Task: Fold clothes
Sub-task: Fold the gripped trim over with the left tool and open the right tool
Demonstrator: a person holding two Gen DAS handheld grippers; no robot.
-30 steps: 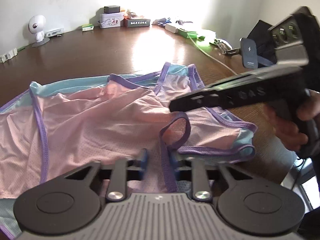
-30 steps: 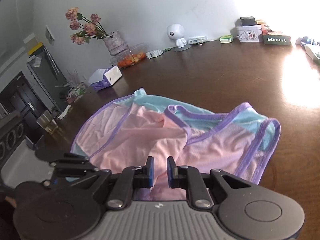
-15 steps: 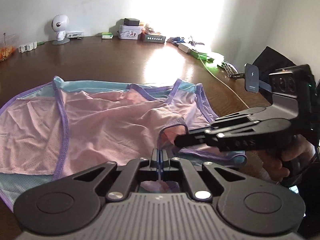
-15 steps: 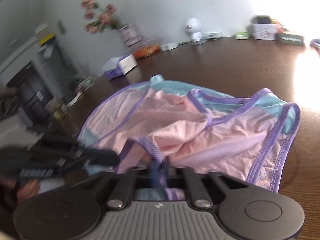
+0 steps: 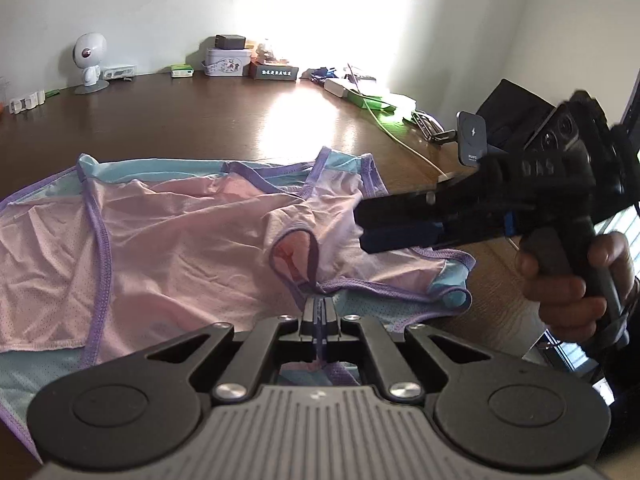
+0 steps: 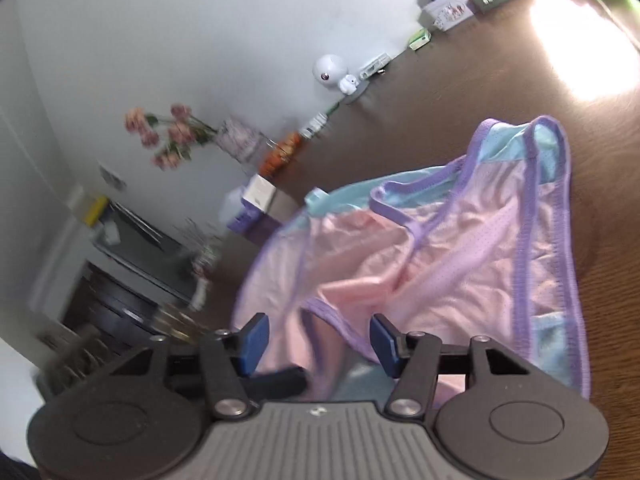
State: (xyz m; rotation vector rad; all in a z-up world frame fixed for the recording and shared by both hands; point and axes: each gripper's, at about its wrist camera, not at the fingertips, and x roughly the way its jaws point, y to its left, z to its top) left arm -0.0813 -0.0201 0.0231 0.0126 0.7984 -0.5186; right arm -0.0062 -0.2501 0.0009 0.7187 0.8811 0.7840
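Lying rumpled on the brown table [image 5: 200, 128] is the pink top [image 5: 168, 248] with purple edging and blue parts, spreading from the left edge over to the middle. The left gripper [image 5: 319, 312] is pinching a purple strap [image 5: 312, 276] at the near edge, its fingers squeezed tight together on it. To the right, the right gripper [image 6: 316, 338] is hanging over the same bunched part, fingers apart, with cloth lying between them but not squeezed.

What could go wrong: the left gripper is holding only a thin strap, so a hard pull could be slipping it out or stretching it. The right gripper could be closing on the wrong layer, making a lumpy fold.

Compared with a second ago, the left fingers were apart and are now clamped. The right fingers were pinching the purple edge half a second ago and have just been opening, and that gripper is now tipping sideways.
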